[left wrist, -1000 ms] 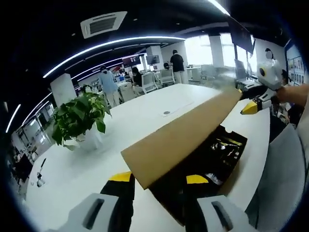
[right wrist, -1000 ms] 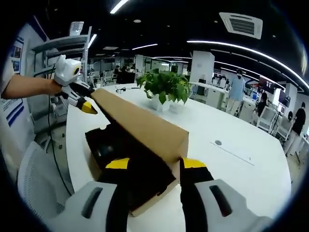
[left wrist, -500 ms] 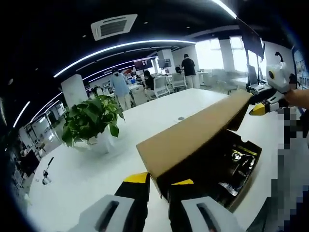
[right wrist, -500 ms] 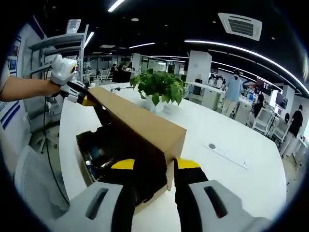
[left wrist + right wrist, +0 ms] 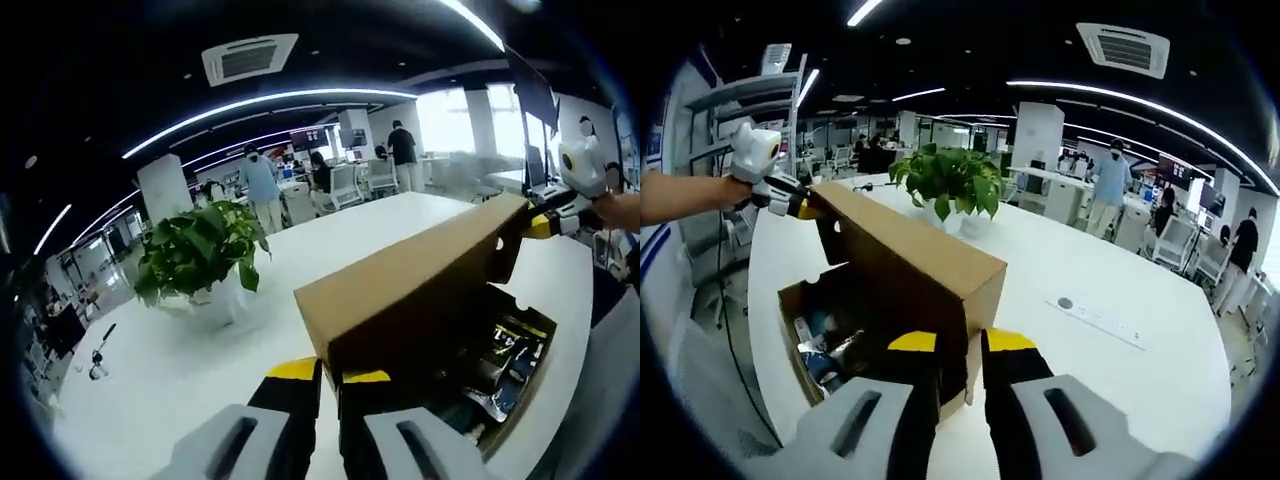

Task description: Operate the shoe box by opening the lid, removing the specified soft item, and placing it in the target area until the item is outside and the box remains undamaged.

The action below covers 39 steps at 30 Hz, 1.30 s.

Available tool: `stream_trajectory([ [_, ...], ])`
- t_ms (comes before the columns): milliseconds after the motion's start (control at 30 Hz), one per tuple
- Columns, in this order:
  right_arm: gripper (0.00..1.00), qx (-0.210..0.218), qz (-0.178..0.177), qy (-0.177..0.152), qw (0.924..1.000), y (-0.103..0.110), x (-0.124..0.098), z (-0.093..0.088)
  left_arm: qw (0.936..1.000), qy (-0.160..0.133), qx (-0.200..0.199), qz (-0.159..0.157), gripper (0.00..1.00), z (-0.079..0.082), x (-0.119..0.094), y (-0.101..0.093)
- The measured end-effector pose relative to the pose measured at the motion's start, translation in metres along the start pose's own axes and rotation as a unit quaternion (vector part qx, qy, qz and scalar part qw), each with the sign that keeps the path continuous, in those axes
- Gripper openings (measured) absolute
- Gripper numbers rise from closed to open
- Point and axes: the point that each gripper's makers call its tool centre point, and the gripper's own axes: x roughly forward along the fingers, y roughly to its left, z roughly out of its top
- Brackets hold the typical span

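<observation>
Both the left claw point(image 5: 331, 372) and right claw point(image 5: 950, 340) are clamped on opposite ends of the raised cardboard lid point(image 5: 905, 260); uneven lifting could tear its hinge or drag the shoe box point(image 5: 500, 400) across the table point(image 5: 1120, 370).

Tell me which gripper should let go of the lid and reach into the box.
Left, narrowly: both pinch the raised lid, but the contents lie open close beside the left gripper; the right gripper can hold the lid up.

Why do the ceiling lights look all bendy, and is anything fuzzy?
In both the left gripper view and the right gripper view the fisheye lens bows the ceiling lights into arcs; in the left gripper view the bright windows wash out, and the distant people look soft.
</observation>
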Motion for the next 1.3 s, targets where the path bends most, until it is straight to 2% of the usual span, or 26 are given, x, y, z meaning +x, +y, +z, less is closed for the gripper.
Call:
stream_trajectory([
  [467, 0.12, 0.003, -0.004, 0.044, 0.999, -0.007, 0.015, -0.039, 1.0, -0.002, -0.006, 0.004, 0.04, 0.006, 0.012, 0.009],
  [700, 0.09, -0.011, -0.005, 0.062, 0.998, -0.009, 0.028, -0.055, 0.9999, -0.004, -0.008, 0.006, 0.04, 0.009, 0.018, 0.013],
  [1033, 0.03, -0.012, -0.007, 0.069, 0.9975, -0.011, 0.042, -0.063, 0.9998, -0.007, -0.014, 0.008, 0.04, 0.012, 0.028, 0.019],
  [1300, 0.02, -0.019, -0.012, 0.07, 0.9973, -0.015, 0.047, -0.064, 0.9998, -0.008, -0.017, 0.01, 0.04, 0.013, 0.037, 0.023],
])
